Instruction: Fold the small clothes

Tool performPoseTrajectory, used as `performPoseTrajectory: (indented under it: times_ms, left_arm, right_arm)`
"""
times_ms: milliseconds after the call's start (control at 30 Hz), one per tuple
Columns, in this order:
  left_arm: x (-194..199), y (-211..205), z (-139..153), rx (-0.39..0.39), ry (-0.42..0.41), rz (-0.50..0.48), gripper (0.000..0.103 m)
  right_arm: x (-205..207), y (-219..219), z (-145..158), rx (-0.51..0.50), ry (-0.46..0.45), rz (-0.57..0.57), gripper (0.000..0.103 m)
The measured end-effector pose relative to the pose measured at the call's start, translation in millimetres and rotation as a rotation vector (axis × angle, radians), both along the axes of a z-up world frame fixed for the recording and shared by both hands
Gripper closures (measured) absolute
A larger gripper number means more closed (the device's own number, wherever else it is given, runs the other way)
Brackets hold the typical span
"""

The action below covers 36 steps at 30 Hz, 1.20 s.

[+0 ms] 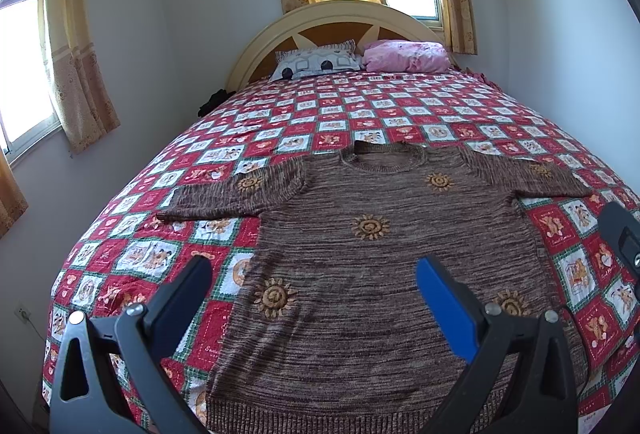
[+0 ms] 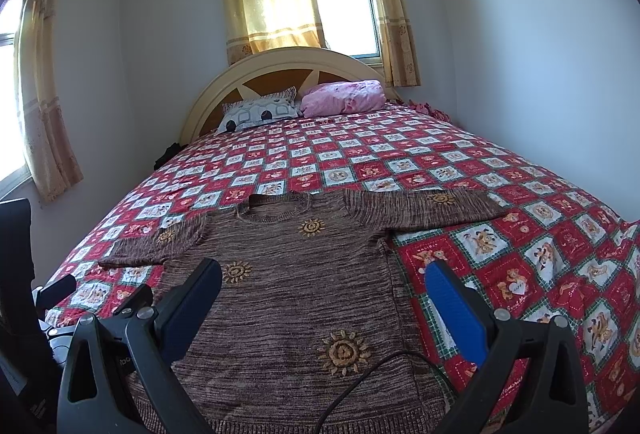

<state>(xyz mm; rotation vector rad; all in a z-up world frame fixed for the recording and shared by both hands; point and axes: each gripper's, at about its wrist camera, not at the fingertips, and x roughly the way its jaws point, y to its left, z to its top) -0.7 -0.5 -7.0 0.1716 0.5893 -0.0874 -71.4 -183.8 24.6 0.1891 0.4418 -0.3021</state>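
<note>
- Left wrist view: the left claw [image 1: 314,284] hangs with its two fingers spread wide apart, gripping nothing, above the lower half of a brown knit sweater [image 1: 372,274].
- The sweater lies flat and face up on the bed [image 1: 320,106], neckline toward the headboard [image 1: 256,46], both sleeves stretched outward, its ribbed hem near the foot edge just under the claw.
- Open quilt runs from the neckline up to the pillows, and a strip of quilt shows beside each sleeve; the bed's left edge drops to a wall with a curtained window.
- Count here: one sweater, six sun motifs visible on it (two sit on the sleeves), two pillows, a patterned pillow [image 1: 318,62] and a pink pillow [image 1: 404,55].
- At the right border a dark piece of the other tool shows.
- Right wrist view: the right claw [image 2: 324,284] is likewise spread wide and empty, poised over the sweater's [image 2: 296,298] right side edge, one finger above the knit, the other above bare quilt.
- A black cable [image 2: 360,382] crosses the sweater's lower part.
- A wide stretch of quilt lies free to the right, reaching the far wall; five suns are countable here.
</note>
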Motion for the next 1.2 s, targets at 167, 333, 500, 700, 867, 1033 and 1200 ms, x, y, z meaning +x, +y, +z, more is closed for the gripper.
performPoseTrajectory:
  times_ms: [167,333,500,700,867,1033,1200]
  left_arm:
    - [0,-2,-1,0.004,0.002,-0.004,0.0]
    - [0,-3,-1,0.007,0.002,-0.006,0.0]
    - [-1,-7,-3,0.013,0.001,-0.013,0.0]
    - [-1,-9,-5,0.018,0.005,-0.017,0.0]
    - [1,-9,-8,0.02,0.013,-0.021,0.0]
    - [8,-11,-15,0.028,0.036,-0.022,0.0]
    - [13,-9,-20,0.033,0.053,-0.013,0.0]
  right_arm:
    - [3,-2,-4,0.002,0.023,-0.008,0.001]
    - [3,-5,-5,0.009,0.03,-0.019,0.001]
    - [4,-6,-6,0.014,0.039,-0.025,0.001]
    - [6,-7,-7,0.015,0.048,-0.027,0.001]
    - [8,-9,-9,0.017,0.056,-0.031,0.001]
    - [13,-14,-16,0.023,0.073,-0.043,0.001]
    - [20,-18,-24,0.041,0.096,-0.05,0.001]
